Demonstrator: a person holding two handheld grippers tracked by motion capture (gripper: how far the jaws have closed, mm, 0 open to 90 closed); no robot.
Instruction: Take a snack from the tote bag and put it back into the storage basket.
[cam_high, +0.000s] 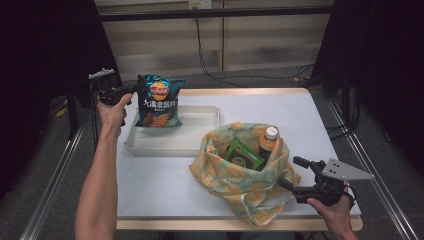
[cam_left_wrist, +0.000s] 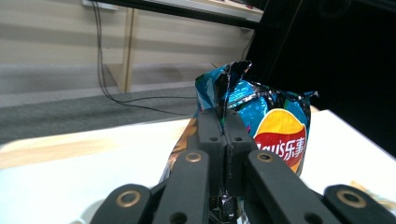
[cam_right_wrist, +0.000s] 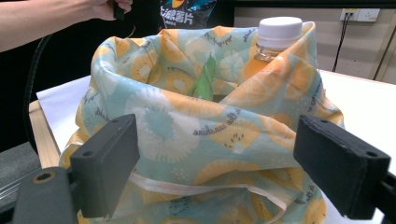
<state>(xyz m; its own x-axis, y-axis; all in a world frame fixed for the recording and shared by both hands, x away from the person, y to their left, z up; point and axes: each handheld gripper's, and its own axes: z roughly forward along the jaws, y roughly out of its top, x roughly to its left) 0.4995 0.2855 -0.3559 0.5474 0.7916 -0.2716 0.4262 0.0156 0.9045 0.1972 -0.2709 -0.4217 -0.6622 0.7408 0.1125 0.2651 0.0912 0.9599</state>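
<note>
From the high view, we hold the crinkly blue chip bag above the white plastic tray.

In the left gripper view, our left gripper pinches its top seam, so it hangs free.

In the right gripper view, our right gripper stands open, empty, facing the fruit-print cloth bag.

The crisp packet is blue-teal with a red-and-yellow logo, the tray off-white, the cloth bag pale mint printed with orange citrus slices, the bottle amber with a white cap, the carton green.
</note>
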